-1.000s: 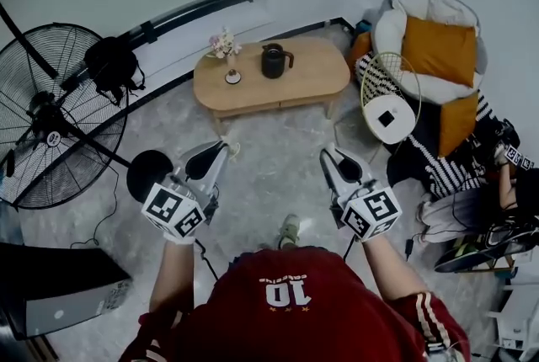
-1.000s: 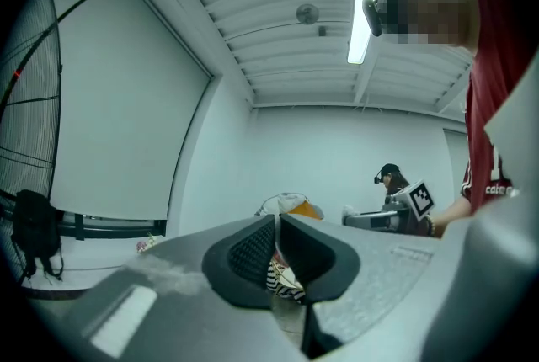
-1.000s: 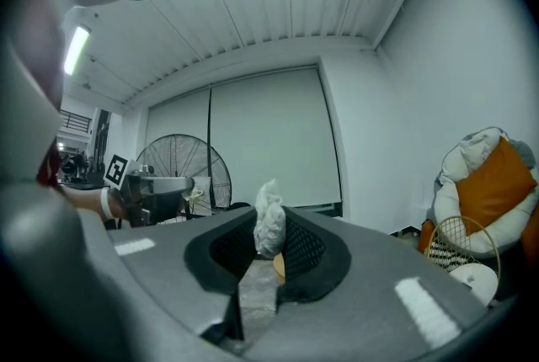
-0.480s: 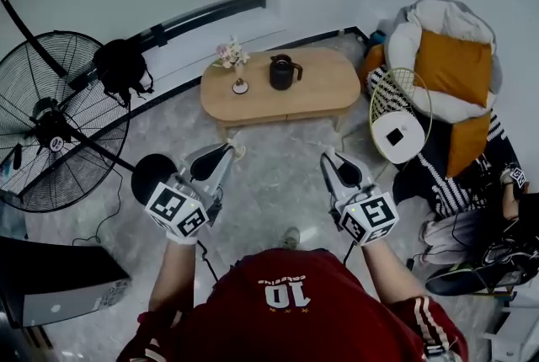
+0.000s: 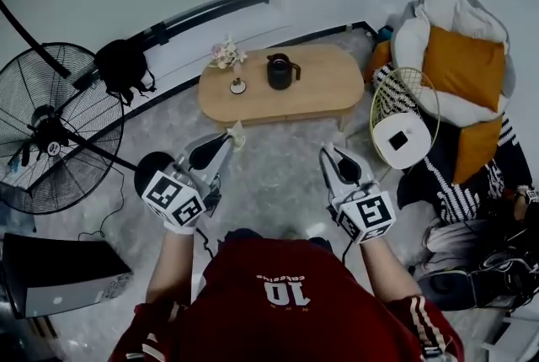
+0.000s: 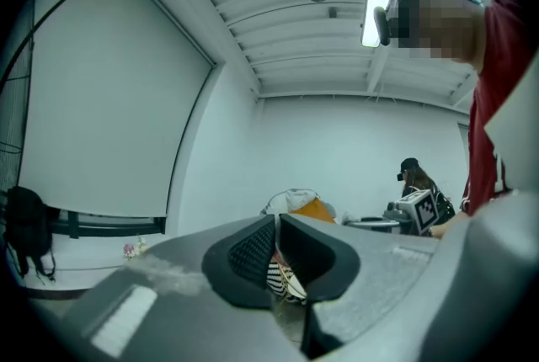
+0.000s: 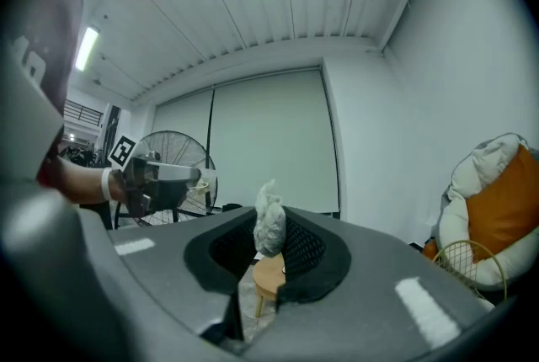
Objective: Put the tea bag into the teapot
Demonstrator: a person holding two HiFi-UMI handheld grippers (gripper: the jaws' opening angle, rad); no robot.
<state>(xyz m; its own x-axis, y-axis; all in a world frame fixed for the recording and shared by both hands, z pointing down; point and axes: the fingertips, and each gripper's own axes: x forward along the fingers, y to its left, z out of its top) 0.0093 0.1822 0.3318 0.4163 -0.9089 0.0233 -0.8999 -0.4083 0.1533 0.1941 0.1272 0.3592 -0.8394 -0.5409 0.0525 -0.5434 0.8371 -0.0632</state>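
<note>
holding both grippers over the grey floor, near the body, the person faces a low wooden table [image 5: 313, 93] on the far side. the right gripper [image 5: 324, 151] is clenched on a white crumpled wad, which seems to be the tea bag [image 7: 269, 224]; it sticks up from between the pads. the left gripper [image 5: 229, 140] is clenched too, its jaws almost together, and a pale scrap [image 5: 237, 131] shows at its tip in the head view; i cannot tell what this scrap is. the dark teapot [image 5: 280, 71] stands upright on the table, just right of a small vase [image 5: 237, 85] with flowers. the tea bag is well apart from the teapot. a big fan [image 5: 50, 133] stands at the far left.
</note>
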